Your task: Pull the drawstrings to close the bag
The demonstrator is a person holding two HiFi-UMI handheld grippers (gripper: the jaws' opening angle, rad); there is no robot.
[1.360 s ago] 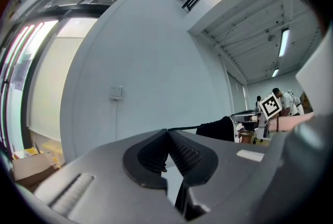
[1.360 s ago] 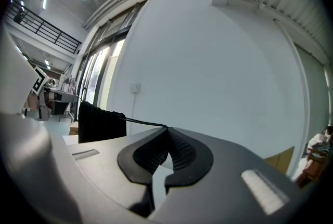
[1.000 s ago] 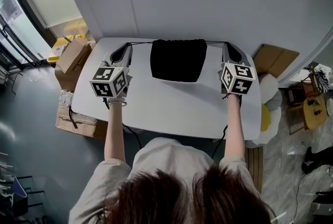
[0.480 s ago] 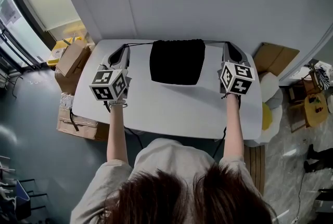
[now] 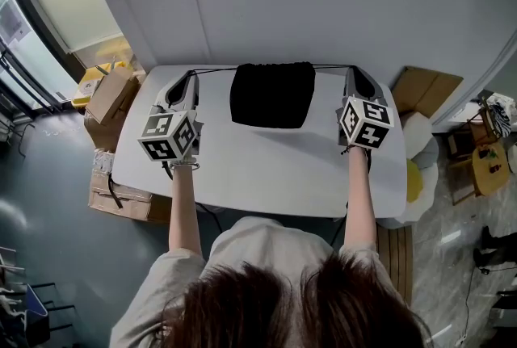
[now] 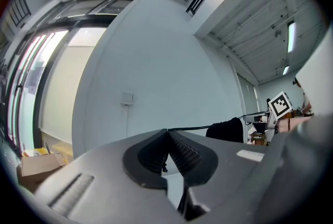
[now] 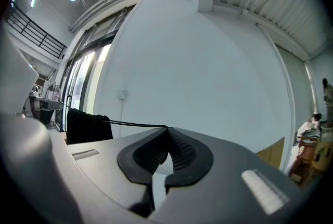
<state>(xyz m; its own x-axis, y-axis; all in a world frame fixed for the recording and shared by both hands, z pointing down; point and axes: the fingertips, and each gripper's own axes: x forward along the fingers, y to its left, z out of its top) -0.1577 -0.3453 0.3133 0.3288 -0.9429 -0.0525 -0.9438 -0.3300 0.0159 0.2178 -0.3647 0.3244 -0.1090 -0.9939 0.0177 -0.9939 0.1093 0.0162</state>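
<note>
My left gripper (image 5: 192,77) has its jaws pressed together on the left drawstring (image 5: 216,70). In the left gripper view the thin black cord leaves the tip of the closed pads (image 6: 179,150) and runs straight to the bag (image 6: 226,129). My right gripper (image 5: 354,73) is the same: its jaws are pinched on the right drawstring (image 5: 331,65), which goes out from the tip toward the bag's far corner.

The relation that matters is this: the bag (image 5: 272,94) lies between my two grippers, and both cords come out of its far edge in one line, left and right. The cord line runs crosswise, along the bag's mouth, while both grippers point level toward the wall (image 5: 323,7) behind the bag. I judge that the coming pull must go sideways, each gripper away from the bag — not toward me. The two grippers are about equally near to the bag, so neither side has an advantage. Both cords look stretched, not hanging. How far the mouth is already gathered I cannot tell surely from here.

The bag lies flat on the white table (image 5: 266,169), near its far edge. Left of the bag, beyond the table edge, stand cardboard boxes (image 5: 113,88); right of the bag, beyond the table, a flat piece of cardboard (image 5: 424,88) leans. Both are lower than the cord line, so I think they do not block a sideways pull.
</note>
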